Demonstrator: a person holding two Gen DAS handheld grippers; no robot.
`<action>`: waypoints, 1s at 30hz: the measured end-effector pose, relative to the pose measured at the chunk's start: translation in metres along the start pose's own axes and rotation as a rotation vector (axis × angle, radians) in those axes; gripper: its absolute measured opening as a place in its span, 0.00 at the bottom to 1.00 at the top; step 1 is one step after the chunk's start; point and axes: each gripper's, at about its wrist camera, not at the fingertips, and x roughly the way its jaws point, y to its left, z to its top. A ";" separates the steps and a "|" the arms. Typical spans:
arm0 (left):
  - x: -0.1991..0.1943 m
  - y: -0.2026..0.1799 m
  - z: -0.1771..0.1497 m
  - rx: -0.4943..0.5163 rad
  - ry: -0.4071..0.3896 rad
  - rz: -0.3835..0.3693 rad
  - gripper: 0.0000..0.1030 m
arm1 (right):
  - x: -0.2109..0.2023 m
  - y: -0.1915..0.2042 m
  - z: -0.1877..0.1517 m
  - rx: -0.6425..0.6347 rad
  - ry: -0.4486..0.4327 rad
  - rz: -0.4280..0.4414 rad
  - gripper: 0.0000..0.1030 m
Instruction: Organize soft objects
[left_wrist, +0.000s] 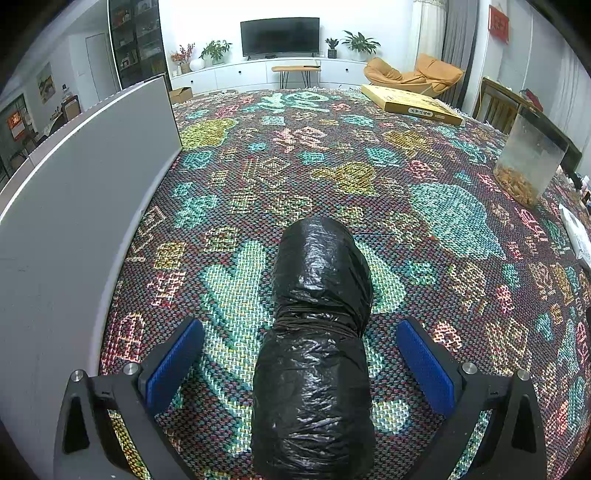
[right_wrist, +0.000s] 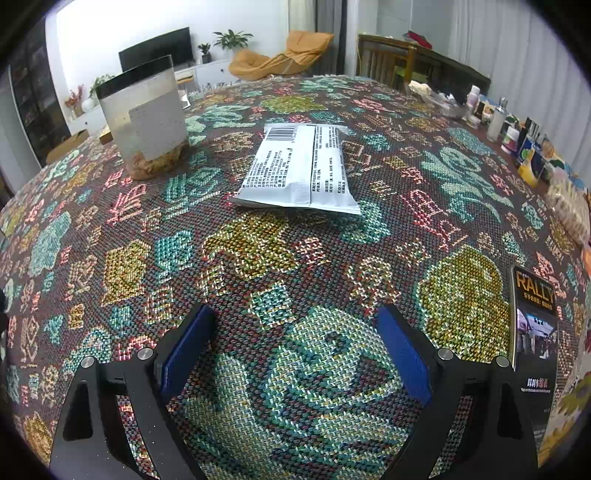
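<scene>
While the left gripper stands open around the black plastic roll, its blue pads do not touch the roll, which lies on the woven tablecloth between the jaws, near the grey panel. The right gripper is also open and holds nothing; the white packet lies well ahead of it, beside the clear jar. If the left jaws close on the slippery film, the roll may deform or slide out, and the cord around its middle may catch. On the magazine the word "RALLY" is readable; the packet's small print is not.
</scene>
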 end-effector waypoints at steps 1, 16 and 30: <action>0.000 0.000 0.000 0.000 0.000 0.001 1.00 | 0.000 0.000 0.000 0.000 0.000 0.000 0.90; 0.007 0.020 0.028 0.007 0.251 -0.171 1.00 | 0.004 -0.001 0.002 -0.007 0.020 0.019 0.92; -0.017 0.005 0.017 0.130 0.133 -0.156 0.36 | 0.082 -0.013 0.119 0.081 0.333 0.044 0.75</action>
